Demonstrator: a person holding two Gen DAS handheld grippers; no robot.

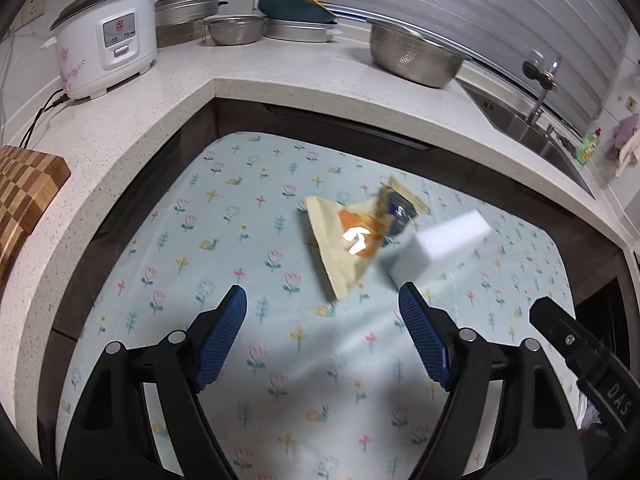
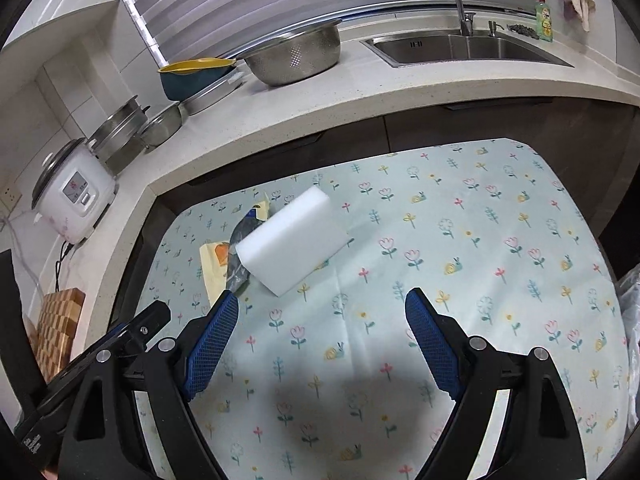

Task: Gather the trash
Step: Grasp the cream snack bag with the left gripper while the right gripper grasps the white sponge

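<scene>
Floral tablecloth point(image 2: 460, 240): sponge point(image 2: 292, 240), wrappers point(image 1: 344, 248).

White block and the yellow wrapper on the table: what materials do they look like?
White block: looks like foam, probably a melamine sponge; matte, uniform white, no print.
Yellow wrapper: looks like thin plastic or laminated film; a bright glare spot and creases suggest a glossy finish. Motion blur leaves this uncertain.

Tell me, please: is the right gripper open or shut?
Open. The right gripper has its blue pads set wide apart, with only the flowered cloth between them.
</scene>
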